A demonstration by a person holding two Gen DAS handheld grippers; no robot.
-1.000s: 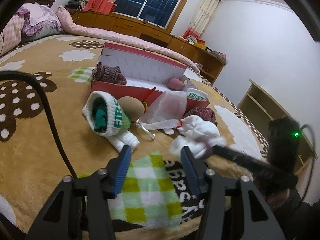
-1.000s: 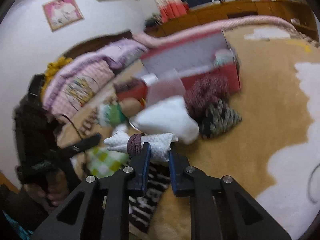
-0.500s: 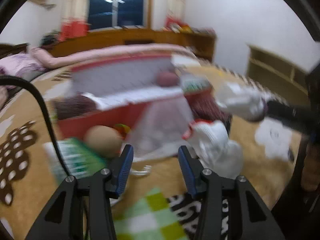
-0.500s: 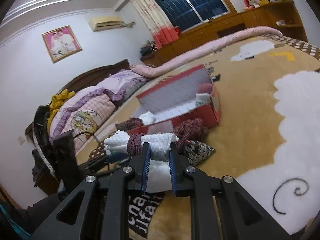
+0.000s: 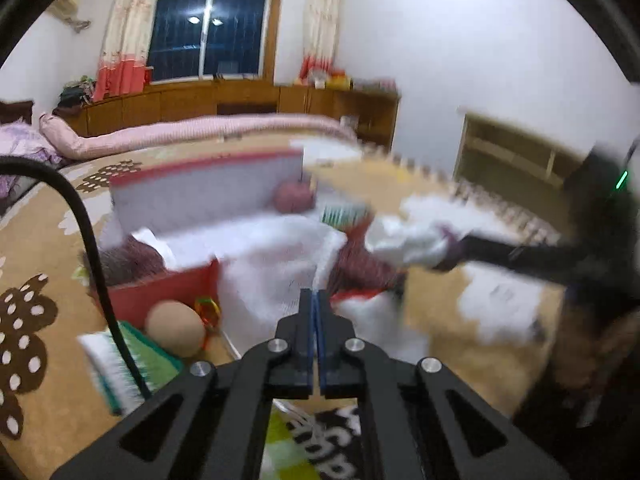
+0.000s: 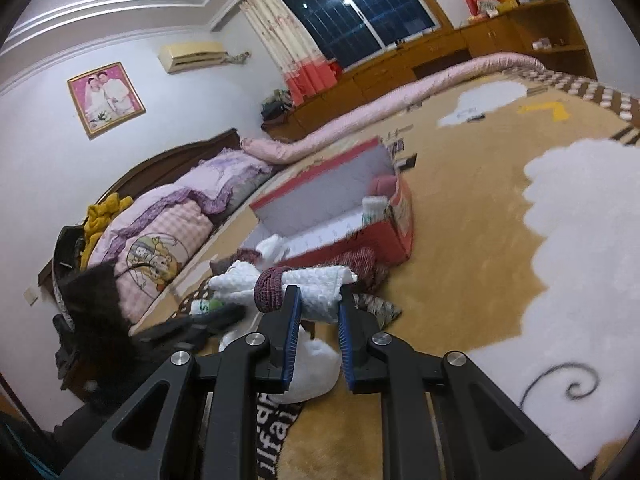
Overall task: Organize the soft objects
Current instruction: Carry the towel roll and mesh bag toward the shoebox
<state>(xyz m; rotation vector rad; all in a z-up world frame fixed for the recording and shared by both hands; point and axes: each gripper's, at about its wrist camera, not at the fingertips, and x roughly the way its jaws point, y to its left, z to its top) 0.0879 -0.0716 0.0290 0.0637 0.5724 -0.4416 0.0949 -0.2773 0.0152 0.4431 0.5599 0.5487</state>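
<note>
Both tongs closed: left tongs (image 5: 316,300) just snapped empty, right tongs (image 6: 317,304) pinching rolled white sock (image 6: 320,286); could slip out short of red box (image 6: 400,216).

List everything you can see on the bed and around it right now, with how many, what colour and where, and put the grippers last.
Box: one, red with pale inside, open on the blanket.
Blanket: one, tan with white cloud shapes, covering the bed.
Rolled sock bundle: one, white with a maroon band, lifted above the blanket in front of the box.
Maroon knit item: one, against the box's front wall.
Pink round item: one, inside the box at its far end.
Tan ball: one, on the blanket before the box.
Rolled quilt: one, pink, along the bed's far edge.
Pillows: pink and lilac, at the headboard.
Window: one, dark, behind the bed.
Left gripper: black with blue pads, shut, nothing between.
Right gripper: black with blue pads, clamped on the rolled sock bundle.
</note>
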